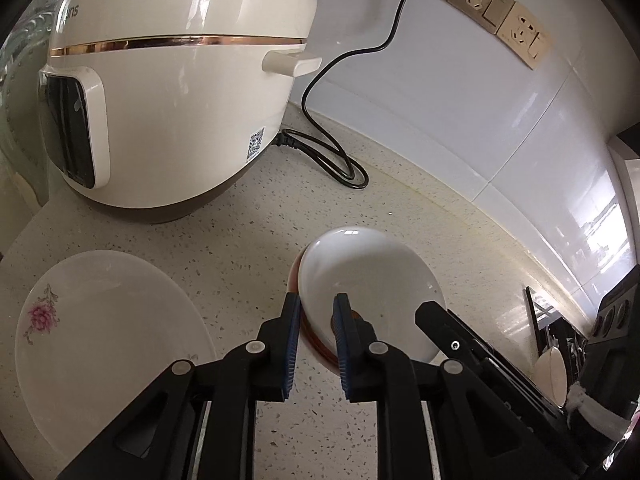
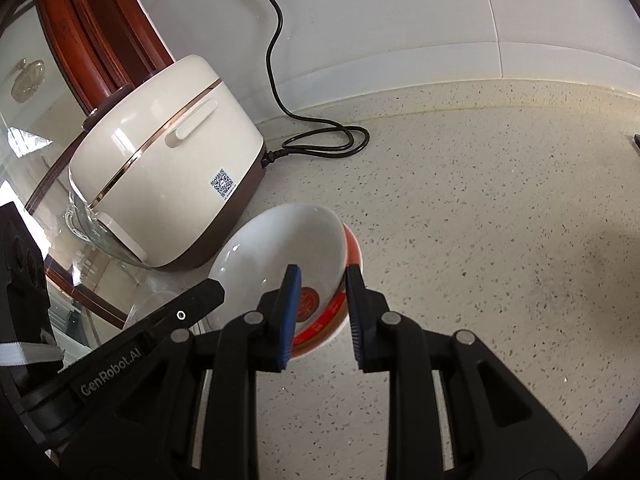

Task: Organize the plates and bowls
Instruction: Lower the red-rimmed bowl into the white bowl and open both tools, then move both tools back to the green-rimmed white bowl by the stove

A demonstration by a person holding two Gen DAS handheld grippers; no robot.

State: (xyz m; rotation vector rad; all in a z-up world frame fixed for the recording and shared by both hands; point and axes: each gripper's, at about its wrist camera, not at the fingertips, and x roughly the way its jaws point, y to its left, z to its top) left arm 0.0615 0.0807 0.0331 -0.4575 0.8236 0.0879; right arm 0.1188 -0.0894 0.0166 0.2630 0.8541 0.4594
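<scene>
From the left wrist, the left gripper (image 1: 316,314) has its blue pads pinched on the near rim of a bowl (image 1: 368,280) with a white inside and a red-orange outside. One pad lies outside the wall, the other inside, so the rim is clamped between them. The bowl tilts steeply, its opening turned toward the right and up, likely because both tools are lifting or steadying it together. The right gripper (image 1: 430,312) comes in from the right, its black finger against the bowl's far edge. A flowered plate (image 1: 108,332) lies flat on the speckled counter (image 1: 240,248) to the left, apart from the bowl, probably the stacking spot or the next piece to gather. A cream rice cooker (image 1: 172,92) stands behind, its black cord (image 1: 332,160) looped by the wall.

From the right wrist, the right gripper (image 2: 320,292) grips the same bowl (image 2: 280,248) by its right-hand wall: the left pad inside on the white glaze, the right pad outside on the red band. The jaws stand narrow, pressed on that wall. The bowl leans toward the rice cooker (image 2: 168,168), with its foot off the counter (image 2: 480,200) as far as I can judge, though the fingers hide the underside. The left gripper's arm (image 2: 192,304) reaches the opposite rim. A two-sided hold suits a slick, tilted bowl.
</scene>
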